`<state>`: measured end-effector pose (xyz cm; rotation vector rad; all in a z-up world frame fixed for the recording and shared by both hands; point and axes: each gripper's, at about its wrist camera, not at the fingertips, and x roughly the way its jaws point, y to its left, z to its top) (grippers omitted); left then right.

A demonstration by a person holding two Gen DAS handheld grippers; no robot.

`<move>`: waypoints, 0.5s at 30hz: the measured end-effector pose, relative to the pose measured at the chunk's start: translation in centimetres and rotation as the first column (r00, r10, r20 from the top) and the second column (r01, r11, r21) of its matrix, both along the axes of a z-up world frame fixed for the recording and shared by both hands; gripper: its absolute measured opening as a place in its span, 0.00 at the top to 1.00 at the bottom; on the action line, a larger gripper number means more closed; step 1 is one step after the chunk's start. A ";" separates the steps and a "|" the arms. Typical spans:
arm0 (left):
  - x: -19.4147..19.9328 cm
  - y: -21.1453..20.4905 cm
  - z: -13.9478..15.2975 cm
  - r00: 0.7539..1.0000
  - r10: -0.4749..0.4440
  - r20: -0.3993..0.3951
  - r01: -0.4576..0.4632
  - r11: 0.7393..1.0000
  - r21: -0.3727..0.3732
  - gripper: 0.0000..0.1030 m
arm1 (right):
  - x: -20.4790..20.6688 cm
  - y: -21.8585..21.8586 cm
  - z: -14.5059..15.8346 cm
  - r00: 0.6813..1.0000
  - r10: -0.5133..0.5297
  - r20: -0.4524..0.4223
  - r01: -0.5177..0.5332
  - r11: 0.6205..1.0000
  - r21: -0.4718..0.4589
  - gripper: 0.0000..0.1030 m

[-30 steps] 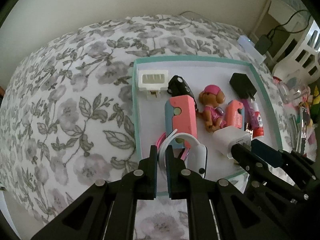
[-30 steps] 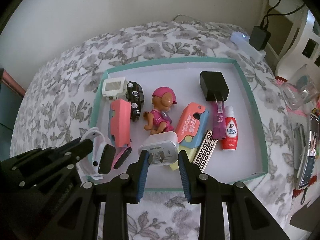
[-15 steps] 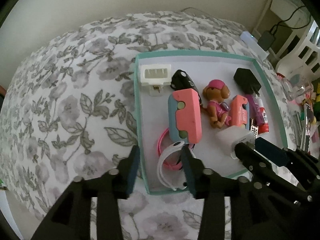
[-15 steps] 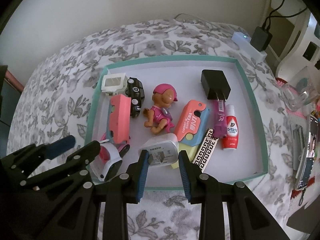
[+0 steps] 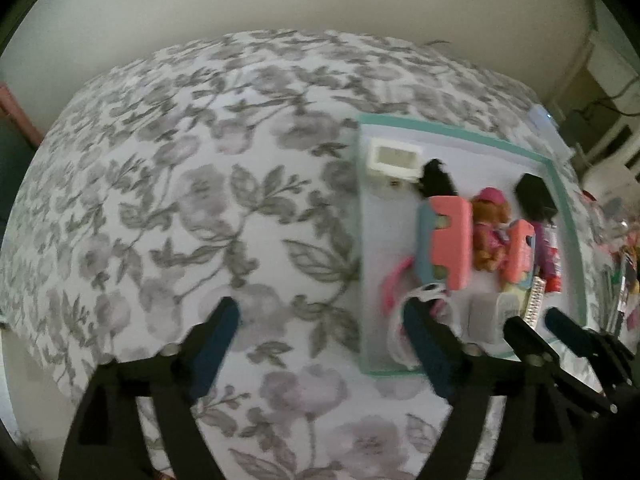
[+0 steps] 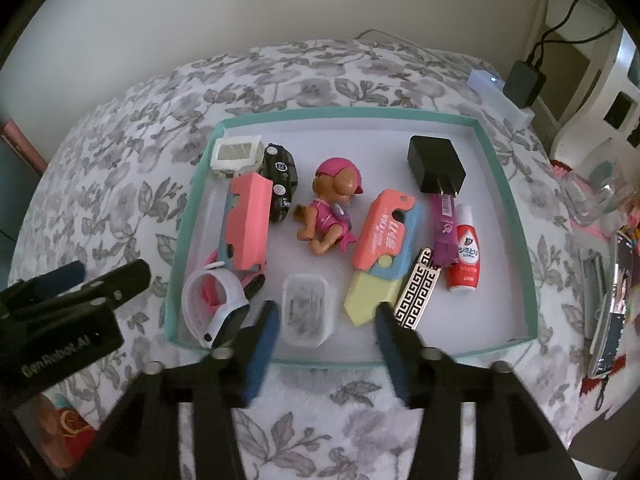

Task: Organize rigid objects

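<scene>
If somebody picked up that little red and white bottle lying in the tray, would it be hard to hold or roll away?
The small red and white bottle looks like smooth plastic, so probably light and a bit slippery. Its rounded body lies on its side, so a push would likely roll it, though the purple tube beside it might stop that.

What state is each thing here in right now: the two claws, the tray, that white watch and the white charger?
left gripper: open, jaws just widened, nothing between them.
right gripper: open, jaws just parted, straddling the charger.
white charger: released, lying in the tray.
white watch: lying in the tray's near corner.
tray: uncovered, holding objects.
</scene>
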<state>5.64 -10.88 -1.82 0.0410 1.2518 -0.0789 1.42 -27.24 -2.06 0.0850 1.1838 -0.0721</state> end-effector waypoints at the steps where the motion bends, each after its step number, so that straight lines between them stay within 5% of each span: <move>1: 0.0 0.4 -0.2 1.000 0.010 -0.004 -0.010 1.000 0.004 0.14 | -0.1 0.1 0.0 1.000 0.002 0.004 -0.002 1.000 -0.007 0.45; 15: -0.9 3.8 -1.8 0.995 0.093 -0.042 -0.091 0.995 0.036 0.03 | -1.1 0.7 -0.5 1.000 0.007 0.015 -0.006 0.999 -0.034 0.12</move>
